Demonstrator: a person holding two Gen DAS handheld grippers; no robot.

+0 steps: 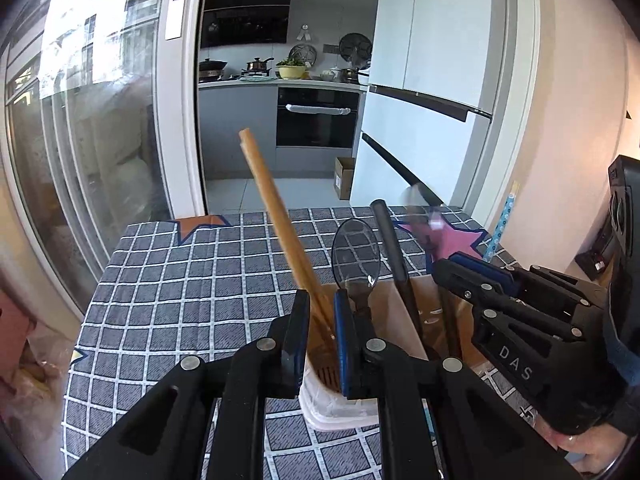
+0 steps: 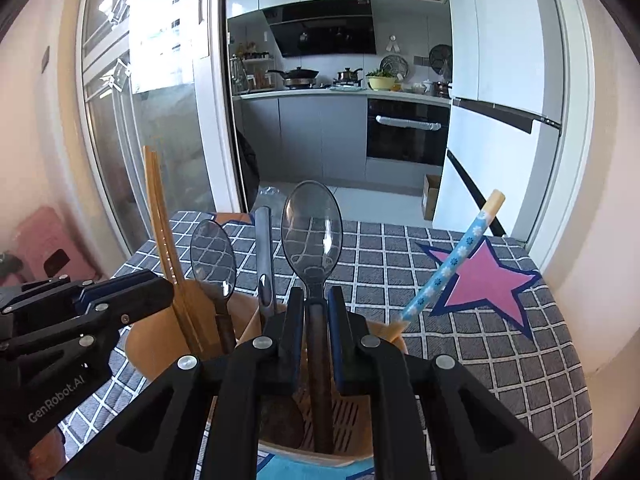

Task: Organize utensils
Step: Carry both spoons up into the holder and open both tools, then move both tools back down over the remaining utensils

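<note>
A tan utensil holder (image 2: 276, 432) with a white rim (image 1: 340, 408) stands on the checked tablecloth. My left gripper (image 1: 322, 320) is shut on a pair of wooden chopsticks (image 1: 280, 224) that lean up to the left, their lower ends inside the holder. My right gripper (image 2: 316, 312) is shut on the dark handle of a clear grey spoon (image 2: 312, 228), held upright in the holder. A second clear spoon (image 2: 213, 256), a dark handle (image 2: 265, 256) and a blue flowered chopstick (image 2: 452, 260) also stand in the holder. The right gripper shows in the left wrist view (image 1: 452, 276).
The table (image 2: 460, 360) has a blue-grey checked cloth with a pink star (image 2: 484, 284). Its far edge faces an open kitchen doorway. A glass sliding door (image 1: 88, 160) is at the left and a white fridge (image 1: 424, 120) at the right.
</note>
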